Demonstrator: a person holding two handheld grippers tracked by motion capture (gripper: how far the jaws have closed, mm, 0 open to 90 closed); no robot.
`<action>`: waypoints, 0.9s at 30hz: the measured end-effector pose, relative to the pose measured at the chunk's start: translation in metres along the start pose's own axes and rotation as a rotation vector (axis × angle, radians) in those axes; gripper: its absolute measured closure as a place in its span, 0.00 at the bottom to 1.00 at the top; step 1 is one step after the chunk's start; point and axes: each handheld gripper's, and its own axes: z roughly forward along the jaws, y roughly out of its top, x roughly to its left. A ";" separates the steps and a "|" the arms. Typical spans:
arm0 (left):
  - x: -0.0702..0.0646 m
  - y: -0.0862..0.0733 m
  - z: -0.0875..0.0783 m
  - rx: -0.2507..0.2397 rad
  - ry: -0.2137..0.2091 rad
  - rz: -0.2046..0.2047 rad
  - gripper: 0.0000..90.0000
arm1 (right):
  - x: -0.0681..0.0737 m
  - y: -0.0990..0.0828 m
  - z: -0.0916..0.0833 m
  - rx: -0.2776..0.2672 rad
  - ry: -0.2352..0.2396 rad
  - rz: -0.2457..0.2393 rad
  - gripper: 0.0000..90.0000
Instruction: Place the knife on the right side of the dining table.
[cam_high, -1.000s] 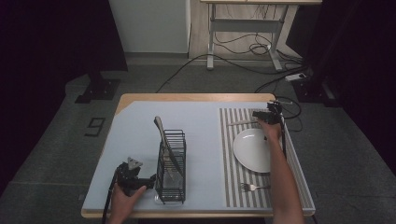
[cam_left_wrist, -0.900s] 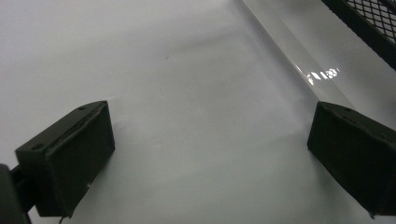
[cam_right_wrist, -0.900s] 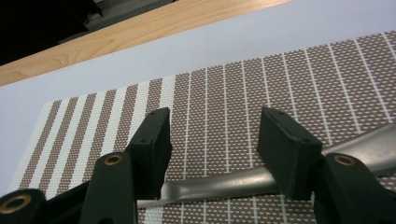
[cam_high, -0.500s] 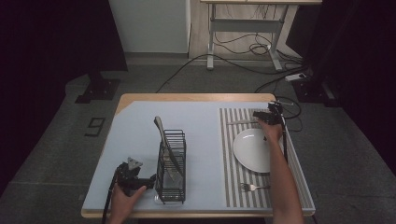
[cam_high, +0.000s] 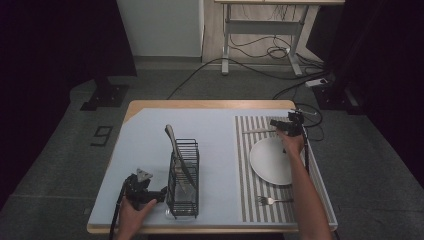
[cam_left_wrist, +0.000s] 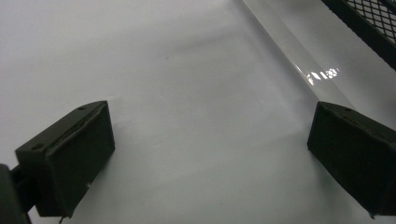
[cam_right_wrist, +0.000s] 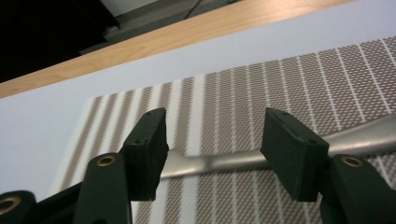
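Here the work looks like table setting. Nearest, the left gripper (cam_high: 161, 192) rests on the pale blue worktop (cam_high: 145, 135) beside the black wire cutlery rack (cam_high: 183, 175), its fingers (cam_left_wrist: 70, 158) spread wide and empty. Farther off, the right gripper (cam_right_wrist: 212, 140) hovers at the far end of the brown striped woven placemat (cam_right_wrist: 299, 88), above the round white plate (cam_high: 272, 161). The silver metal utensil (cam_right_wrist: 219, 161) lies flat on the mat between its fingers (cam_right_wrist: 292, 151), which stand partly apart and have just been opening, with no pad pressing it. To do this well, lift straight off without nudging it askew.
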 end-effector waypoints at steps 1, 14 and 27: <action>0.000 0.000 0.000 0.000 0.000 0.000 0.00 | 0.003 -0.002 -0.005 -0.001 0.009 -0.013 0.45; 0.000 0.000 0.000 0.000 0.000 0.000 0.00 | 0.040 -0.024 -0.065 -0.054 0.128 -0.099 0.43; 0.000 0.000 0.000 -0.001 0.000 -0.003 0.00 | 0.089 -0.088 -0.115 -0.057 0.317 -0.223 0.42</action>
